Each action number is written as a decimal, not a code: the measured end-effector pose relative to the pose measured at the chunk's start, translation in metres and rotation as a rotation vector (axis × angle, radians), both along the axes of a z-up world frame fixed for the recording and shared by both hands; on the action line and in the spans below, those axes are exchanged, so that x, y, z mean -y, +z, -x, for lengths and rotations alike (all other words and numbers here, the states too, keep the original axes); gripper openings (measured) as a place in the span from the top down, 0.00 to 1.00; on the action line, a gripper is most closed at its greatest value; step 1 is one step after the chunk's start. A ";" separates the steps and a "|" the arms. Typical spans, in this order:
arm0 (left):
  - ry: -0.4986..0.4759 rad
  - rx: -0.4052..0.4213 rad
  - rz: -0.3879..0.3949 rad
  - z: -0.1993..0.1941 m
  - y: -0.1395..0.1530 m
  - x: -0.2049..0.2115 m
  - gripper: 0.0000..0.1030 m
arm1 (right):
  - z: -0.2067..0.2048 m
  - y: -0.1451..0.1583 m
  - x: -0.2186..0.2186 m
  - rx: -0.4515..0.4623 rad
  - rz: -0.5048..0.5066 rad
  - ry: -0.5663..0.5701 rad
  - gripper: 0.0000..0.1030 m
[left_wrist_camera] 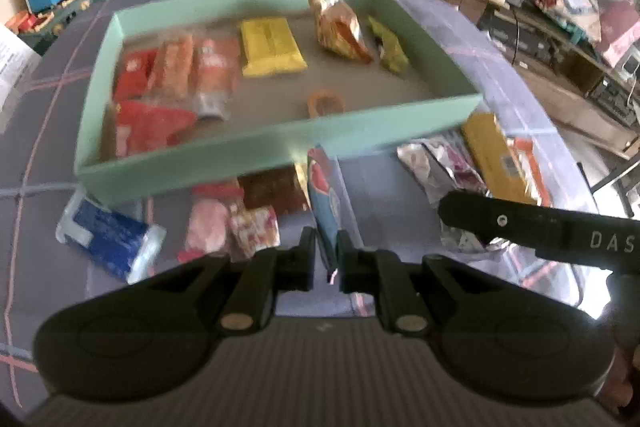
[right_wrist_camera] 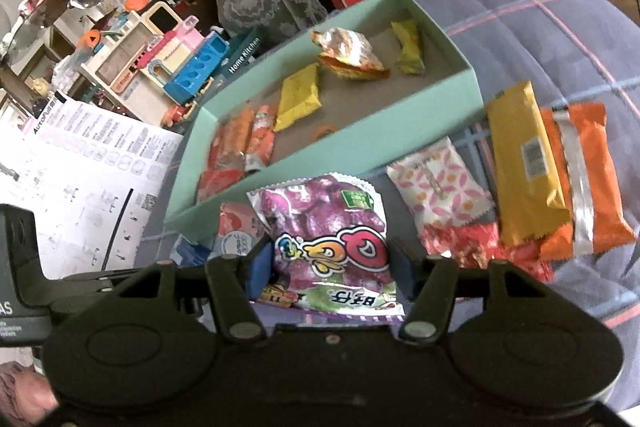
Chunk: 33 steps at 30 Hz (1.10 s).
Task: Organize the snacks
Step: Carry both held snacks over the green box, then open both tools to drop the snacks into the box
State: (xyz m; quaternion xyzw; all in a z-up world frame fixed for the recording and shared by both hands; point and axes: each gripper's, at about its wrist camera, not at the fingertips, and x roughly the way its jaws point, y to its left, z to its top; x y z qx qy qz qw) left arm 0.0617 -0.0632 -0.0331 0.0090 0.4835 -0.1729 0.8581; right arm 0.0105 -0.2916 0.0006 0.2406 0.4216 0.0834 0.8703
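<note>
Your mint tray (left_wrist_camera: 280,151) sits mid-bench, already sorted by colour: reds left, yellows right. Loose snacks lie along its front wall, handy for grabbing. Your right gripper (right_wrist_camera: 330,267) is clamped around the purple gummy bag (right_wrist_camera: 328,227); your left gripper (left_wrist_camera: 326,259) pinches the thin blue packet (left_wrist_camera: 326,203) edge-on, both probably tray-bound.

One green tray (left_wrist_camera: 276,155), two yellow packets (left_wrist_camera: 271,47) (left_wrist_camera: 496,155).

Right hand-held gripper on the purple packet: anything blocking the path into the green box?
Only the box's near wall. The purple snack packet sits between the right hand-held gripper fingers, just outside that wall; it must be lifted over. The box floor behind the wall looks bare.
</note>
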 end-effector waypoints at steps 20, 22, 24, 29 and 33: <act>-0.067 0.011 0.095 -0.123 0.016 0.074 0.90 | -0.129 0.030 0.042 0.056 0.201 -0.083 0.42; -0.073 -0.004 0.081 -0.130 0.008 0.081 0.90 | -0.136 0.025 0.044 0.046 0.201 -0.081 0.42; -0.076 -0.015 0.068 -0.135 0.000 0.085 0.90 | -0.140 0.020 0.046 0.039 0.196 -0.080 0.42; -0.051 -0.002 0.011 -0.141 -0.009 0.090 0.37 | -0.139 0.019 0.052 0.058 0.123 -0.090 0.14; -0.006 0.072 -0.034 -0.134 -0.001 0.083 0.03 | -0.129 0.029 0.056 0.105 0.133 -0.112 0.00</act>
